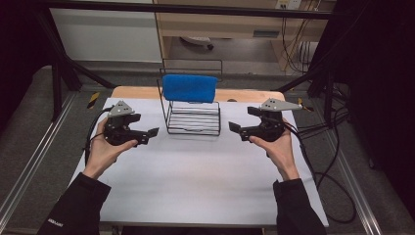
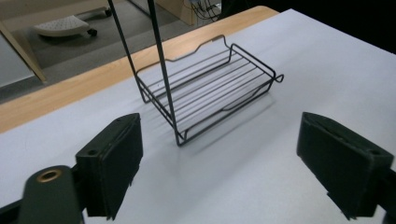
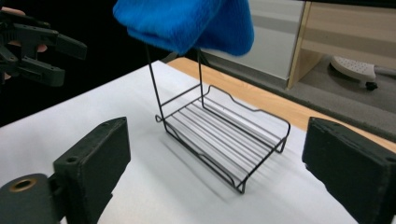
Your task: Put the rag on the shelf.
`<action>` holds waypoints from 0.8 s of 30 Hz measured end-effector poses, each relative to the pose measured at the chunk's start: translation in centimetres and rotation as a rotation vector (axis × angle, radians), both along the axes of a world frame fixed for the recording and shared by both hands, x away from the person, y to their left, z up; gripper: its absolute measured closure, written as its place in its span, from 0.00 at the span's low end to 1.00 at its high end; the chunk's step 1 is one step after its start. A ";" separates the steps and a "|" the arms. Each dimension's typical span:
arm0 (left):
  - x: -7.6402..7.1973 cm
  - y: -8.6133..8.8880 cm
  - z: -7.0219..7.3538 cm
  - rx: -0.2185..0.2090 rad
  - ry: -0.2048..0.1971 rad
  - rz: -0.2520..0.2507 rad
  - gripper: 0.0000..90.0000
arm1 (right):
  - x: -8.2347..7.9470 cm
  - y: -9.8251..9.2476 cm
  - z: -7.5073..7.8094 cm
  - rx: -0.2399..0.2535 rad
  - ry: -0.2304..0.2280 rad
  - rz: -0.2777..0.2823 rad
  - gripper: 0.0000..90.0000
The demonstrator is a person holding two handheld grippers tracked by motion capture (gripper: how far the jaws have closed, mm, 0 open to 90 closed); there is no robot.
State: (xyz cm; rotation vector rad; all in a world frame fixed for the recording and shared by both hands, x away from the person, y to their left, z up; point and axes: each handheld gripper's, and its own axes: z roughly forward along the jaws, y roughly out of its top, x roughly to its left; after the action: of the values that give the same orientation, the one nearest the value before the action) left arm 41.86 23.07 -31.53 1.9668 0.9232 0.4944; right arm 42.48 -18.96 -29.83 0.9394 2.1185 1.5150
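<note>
A black wire rack [image 1: 193, 117] stands at the back middle of the white table sheet [image 1: 195, 181]. A blue towel [image 1: 190, 87] hangs folded over its top bar. My left gripper [image 1: 149, 136] sits left of the rack, jaws open and pointing toward it, with nothing between them. My right gripper [image 1: 243, 119] mirrors it on the right, also open with nothing held. In the left gripper view the rack's basket [image 2: 210, 88] lies ahead of the wide jaws. In the right gripper view the rack [image 3: 224, 140] and towel [image 3: 187, 23] are ahead, and the left gripper [image 3: 70, 63] shows beyond.
The wooden table edge [image 1: 244, 94] runs behind the sheet. Black frame posts [image 1: 56, 83] stand at both sides, and cables [image 1: 333, 161] trail off to the right. A wheeled chair base [image 3: 355, 67] sits on the floor beyond the table.
</note>
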 end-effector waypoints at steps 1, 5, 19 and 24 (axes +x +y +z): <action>-0.1 0.1 -0.3 0.000 0.003 -0.002 0.15 | -0.1 -0.1 -0.3 0.001 0.006 0.001 0.08; -0.6 0.5 -1.6 -0.006 0.014 -0.001 0.11 | -0.6 -0.6 -1.8 0.000 0.036 0.011 0.06; -2.3 1.3 -6.0 -0.006 0.047 -0.027 0.06 | -2.5 -2.5 -6.9 -0.005 0.133 0.012 0.02; -2.9 1.7 -7.1 -0.020 0.048 -0.032 0.06 | -3.1 -3.2 -8.3 -0.010 0.159 0.006 0.02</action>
State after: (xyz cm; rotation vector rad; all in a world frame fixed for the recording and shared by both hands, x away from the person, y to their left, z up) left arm 38.99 24.75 -38.59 1.9794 0.9215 0.4202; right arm 39.41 -22.18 -38.15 1.0835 2.2377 1.4751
